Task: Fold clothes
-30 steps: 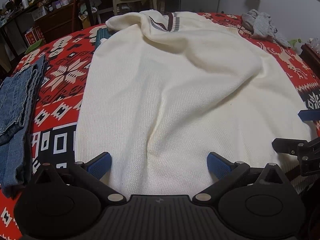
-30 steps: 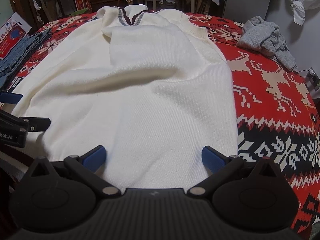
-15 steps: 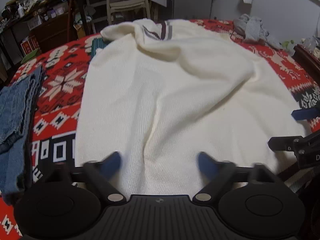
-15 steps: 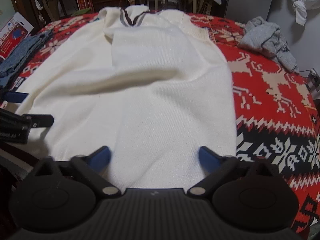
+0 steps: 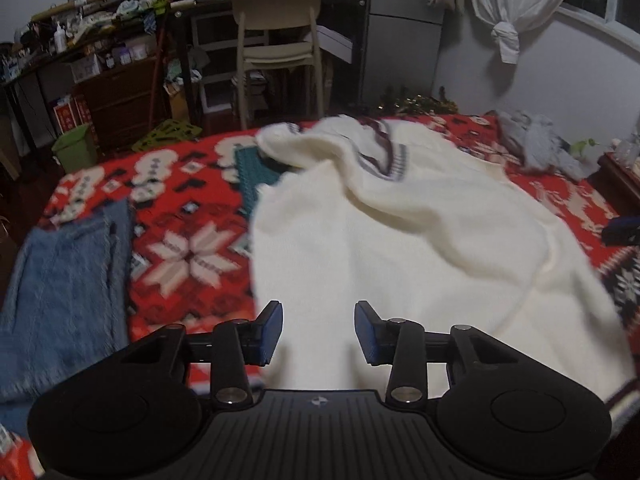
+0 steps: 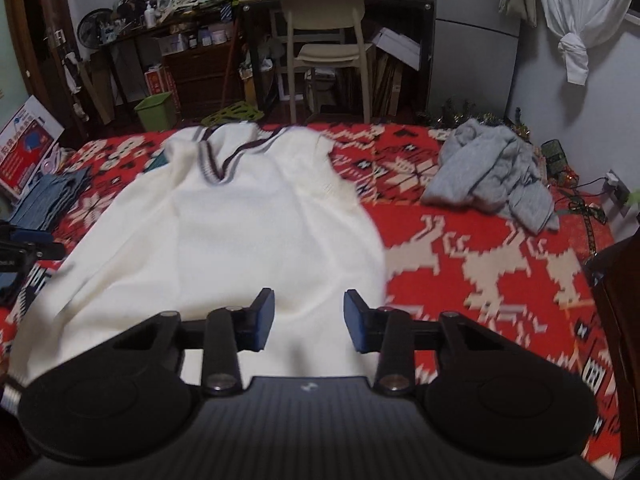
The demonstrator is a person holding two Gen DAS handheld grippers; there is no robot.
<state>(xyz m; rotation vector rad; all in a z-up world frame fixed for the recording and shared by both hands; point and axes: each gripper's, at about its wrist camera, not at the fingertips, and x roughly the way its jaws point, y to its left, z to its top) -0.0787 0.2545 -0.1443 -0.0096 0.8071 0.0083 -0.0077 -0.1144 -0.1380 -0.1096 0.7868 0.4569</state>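
A cream knit sweater [image 5: 400, 248] with a striped V-neck lies front up on a red patterned blanket [image 5: 188, 248], collar at the far end. My left gripper [image 5: 319, 330] is at the near hem on its left side, its blue pads drawn in on a bunch of hem fabric. In the right wrist view the sweater [image 6: 248, 232] fills the left centre. My right gripper [image 6: 309, 320] pinches the hem near its right side in the same way. The cloth looks raised and blurred near both grippers.
Folded blue jeans [image 5: 68, 280] lie on the blanket's left side. A crumpled grey garment [image 6: 488, 176] sits at the far right. Beyond the bed stand a pale chair [image 6: 324, 40], a green bin [image 6: 156, 110] and cluttered shelves. Dark wooden furniture [image 6: 616, 280] borders the right edge.
Both grippers went from wide open to drawn in on the sweater's hem. Both views have tilted up, and the sweater's near part has bunched and shifted.
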